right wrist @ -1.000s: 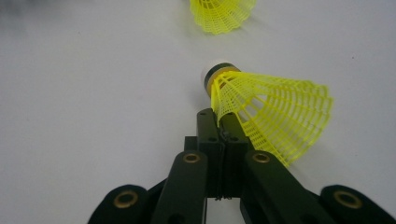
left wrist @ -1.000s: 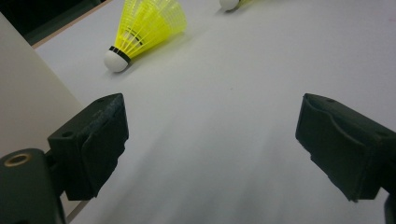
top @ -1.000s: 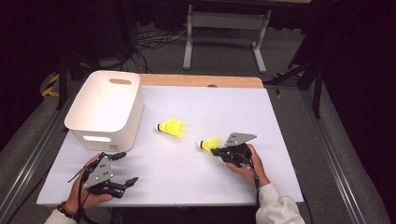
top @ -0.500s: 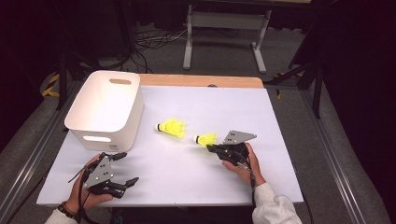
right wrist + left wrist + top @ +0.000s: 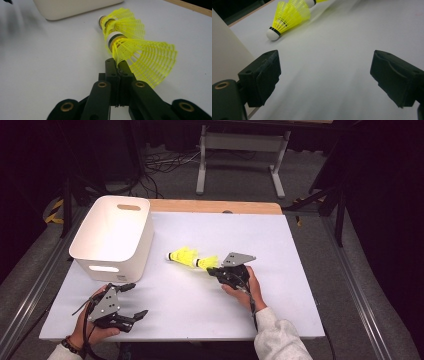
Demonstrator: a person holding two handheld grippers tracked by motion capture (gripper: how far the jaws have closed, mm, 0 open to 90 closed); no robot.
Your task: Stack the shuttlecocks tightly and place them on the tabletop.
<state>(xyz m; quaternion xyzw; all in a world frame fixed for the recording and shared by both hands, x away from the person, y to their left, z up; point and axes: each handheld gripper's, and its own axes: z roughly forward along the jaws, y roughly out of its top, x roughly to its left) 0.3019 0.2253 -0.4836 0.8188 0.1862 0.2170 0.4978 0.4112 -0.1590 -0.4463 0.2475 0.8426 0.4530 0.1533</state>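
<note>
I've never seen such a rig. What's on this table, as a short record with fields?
Surface: white table
Container: white plastic bin, far left
Loose item: yellow mesh-skirted shuttlecock, lying beside bin
Held item: second yellow shuttlecock, pinched by its skirt edge
Right gripper: shut on second shuttlecock
Left gripper: open, near front edge

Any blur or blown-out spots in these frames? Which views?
High view: soft overall, the white bin nearly blown out, room behind very dark. Left gripper view: table streaked with blur, far shuttlecock fairly sharp. Right gripper view: held shuttlecock sharp, bin corner and background soft.
</note>
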